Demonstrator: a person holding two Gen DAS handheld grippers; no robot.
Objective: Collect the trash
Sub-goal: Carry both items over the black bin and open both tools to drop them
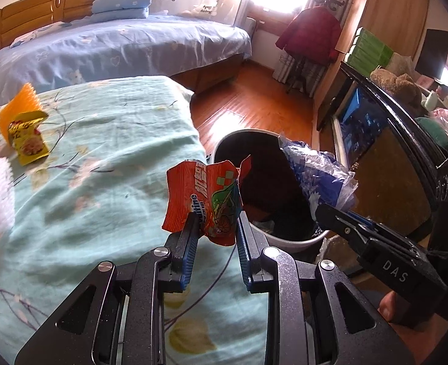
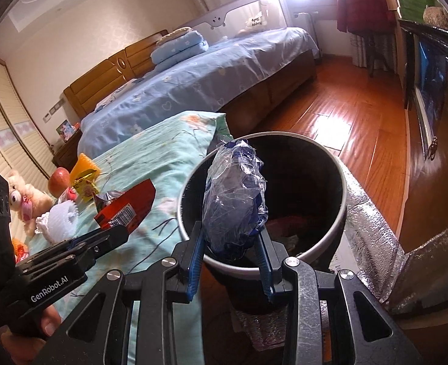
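My left gripper (image 1: 216, 220) is shut on a crumpled orange-red snack wrapper (image 1: 204, 194), held above the edge of the teal floral bedspread (image 1: 102, 158), just left of the bin. The round bin (image 1: 287, 238) has a pale rim and a dark inside with some trash at the bottom. My right gripper (image 2: 230, 234) is shut on a crumpled blue and clear plastic bag (image 2: 234, 200), which hangs over the near rim of the bin (image 2: 342, 210). The right wrist view shows the left gripper (image 2: 116, 234) with the red wrapper (image 2: 129, 203) at its tip.
On the bedspread lie a yellow wrapper (image 1: 26, 140), an orange foam net (image 1: 17, 106), a white foam net (image 2: 61, 219), an apple (image 2: 59, 181) and a plush toy (image 2: 26, 197). A silver foil bag (image 2: 373, 222) lies right of the bin. A dark cabinet (image 1: 385, 164) stands behind it.
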